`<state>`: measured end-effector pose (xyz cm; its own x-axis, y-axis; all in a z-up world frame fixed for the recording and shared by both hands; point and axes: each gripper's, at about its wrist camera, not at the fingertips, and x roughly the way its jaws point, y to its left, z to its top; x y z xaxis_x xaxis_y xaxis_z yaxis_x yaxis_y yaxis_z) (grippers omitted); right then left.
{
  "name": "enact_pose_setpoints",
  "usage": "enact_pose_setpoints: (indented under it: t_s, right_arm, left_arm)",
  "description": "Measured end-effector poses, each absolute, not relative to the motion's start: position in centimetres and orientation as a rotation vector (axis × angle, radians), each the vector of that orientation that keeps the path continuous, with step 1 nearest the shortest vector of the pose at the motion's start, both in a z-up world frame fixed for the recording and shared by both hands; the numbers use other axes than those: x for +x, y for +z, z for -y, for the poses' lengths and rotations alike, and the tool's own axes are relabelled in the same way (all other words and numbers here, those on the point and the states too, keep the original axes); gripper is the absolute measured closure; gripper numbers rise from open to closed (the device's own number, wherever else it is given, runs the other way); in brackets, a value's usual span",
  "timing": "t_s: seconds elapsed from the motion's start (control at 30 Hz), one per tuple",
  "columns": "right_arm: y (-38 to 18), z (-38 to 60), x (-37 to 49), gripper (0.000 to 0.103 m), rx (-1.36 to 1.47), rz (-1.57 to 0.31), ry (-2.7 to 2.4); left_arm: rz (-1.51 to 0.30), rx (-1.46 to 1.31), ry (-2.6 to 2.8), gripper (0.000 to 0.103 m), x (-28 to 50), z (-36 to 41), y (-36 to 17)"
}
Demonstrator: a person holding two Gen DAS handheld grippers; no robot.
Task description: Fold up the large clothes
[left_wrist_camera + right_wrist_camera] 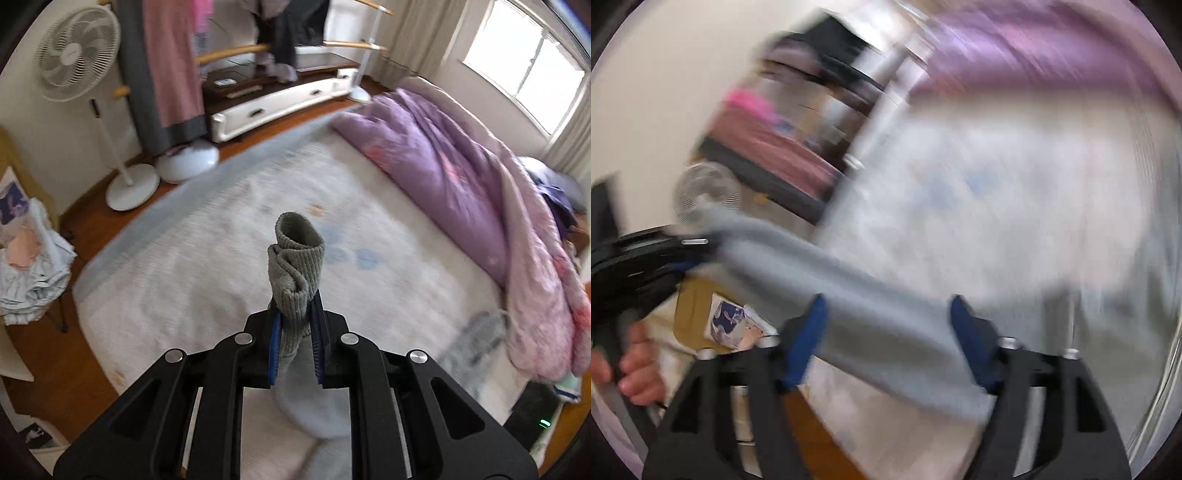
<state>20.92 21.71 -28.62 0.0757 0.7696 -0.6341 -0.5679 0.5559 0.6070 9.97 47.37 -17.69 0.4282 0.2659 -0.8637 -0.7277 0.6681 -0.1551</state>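
The left gripper [295, 325] is clamped on a grey ribbed knit garment [295, 266], its blue-padded fingers [275, 343] pressed narrow against the cloth on both sides. A bunched, rolled end of the fabric sticks out past the fingertips, pointing forward and away from the camera, while the rest runs back between the fingers and drops below the gripper — so the garment's long axis follows the line of the fingers.

In the right wrist view, heavily blurred, the same grey cloth [849, 306] stretches as a long band from the left gripper [683, 258] at the left edge, diagonally down toward the lower right. It passes between the fingers of the right gripper [890, 339], which stand wide apart; whether the blue pads [809, 339] touch the cloth cannot be told through the blur. A bare hand [635, 373] grips the left tool's handle.

Beneath lies a wide bed with a pale white cover [221, 258], a rumpled purple and pink quilt [461, 192] heaped along its far side. A white standing fan [79, 55] is on the wooden floor beside the bed.
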Motion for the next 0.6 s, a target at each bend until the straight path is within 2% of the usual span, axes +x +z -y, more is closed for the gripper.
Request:
enact_pose_setpoints:
  t_s: [0.07, 0.2, 0.33, 0.4, 0.53, 0.57, 0.6]
  right_arm:
    - [-26.8, -22.9, 19.8, 0.029, 0.153, -1.022, 1.100]
    - [-27.1, -22.6, 18.2, 0.029, 0.086, -0.992, 1.161]
    - [-26.4, -21.4, 16.9, 0.029, 0.139, -0.904, 1.200]
    - [-27.3, -21.8, 17.5, 0.029, 0.161, -0.938, 1.235]
    - [-27.0, -21.0, 17.7, 0.029, 0.251, -0.879, 1.205]
    - [-26.7, -20.7, 17.8, 0.032, 0.279, -0.887, 1.186]
    - [-26.9, -20.7, 18.2, 0.060, 0.314, -0.916, 1.187]
  left_arm:
    - [-0.949, -0.626, 0.602, 0.089, 10.8, -45.6, -17.4]
    - [-0.964, -0.696, 0.523, 0.089, 12.2, -42.7, -16.0]
    - [-0.966, -0.617, 0.495, 0.089, 13.0, -39.0, -14.4]
    - [-0.987, -0.642, 0.456, 0.089, 13.1, -38.0, -14.5]
    - [-1.036, -0.634, 0.433, 0.089, 13.1, -36.3, -15.1]
    - [-1.042, -0.623, 0.424, 0.089, 13.1, -35.9, -15.1]
    - [-1.050, -0.607, 0.398, 0.088, 13.3, -35.3, -15.1]
